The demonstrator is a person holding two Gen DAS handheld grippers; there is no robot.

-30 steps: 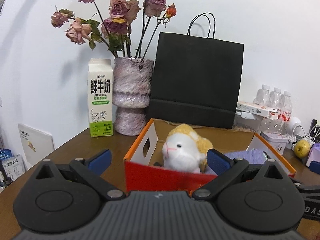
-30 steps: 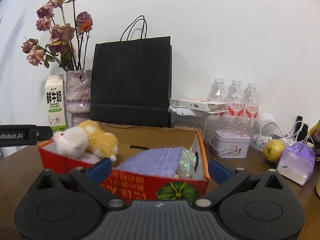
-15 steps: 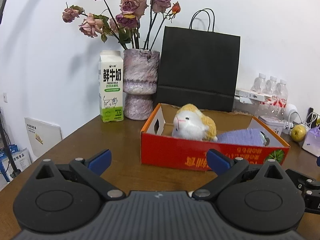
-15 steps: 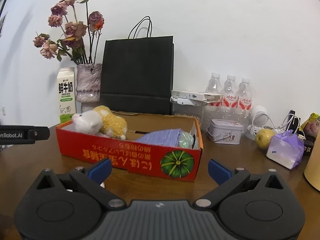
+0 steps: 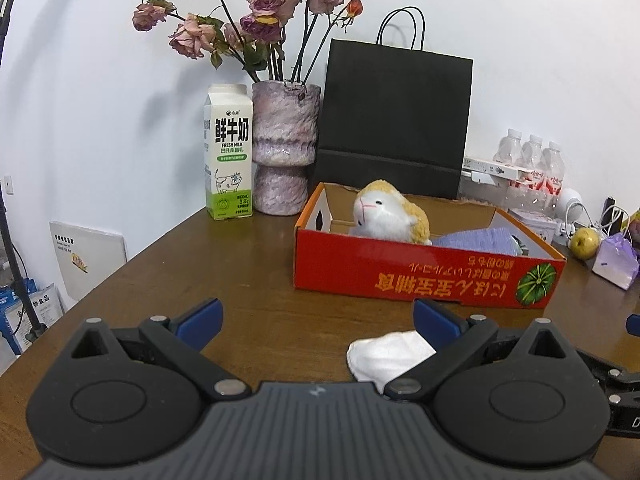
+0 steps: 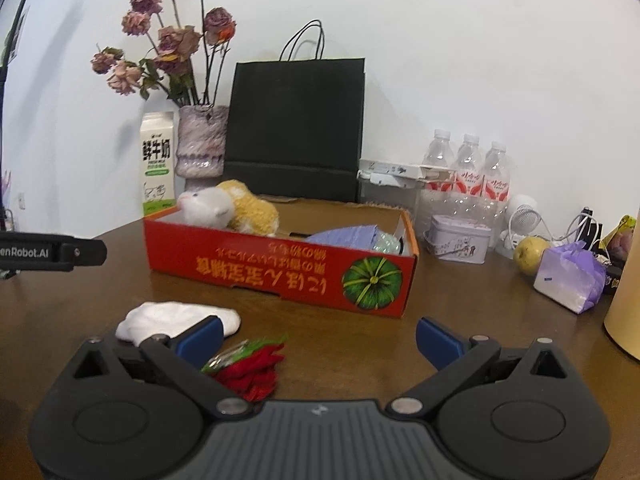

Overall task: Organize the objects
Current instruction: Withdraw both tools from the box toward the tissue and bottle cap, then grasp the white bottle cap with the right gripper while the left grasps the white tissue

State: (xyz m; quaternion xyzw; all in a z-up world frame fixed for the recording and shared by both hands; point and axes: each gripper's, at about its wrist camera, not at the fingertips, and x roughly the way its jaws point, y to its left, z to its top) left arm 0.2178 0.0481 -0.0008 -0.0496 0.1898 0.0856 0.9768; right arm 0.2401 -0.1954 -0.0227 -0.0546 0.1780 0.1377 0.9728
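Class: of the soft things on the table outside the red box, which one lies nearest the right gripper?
The red knitted flower, just ahead of the right gripper; the white cloth lies farther left.

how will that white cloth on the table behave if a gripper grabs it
The white cloth lies crumpled and soft-edged, so it will probably flop and drape rather than hold shape. It looks thin and light, so a push would likely bunch or slide it on the smooth wooden table.
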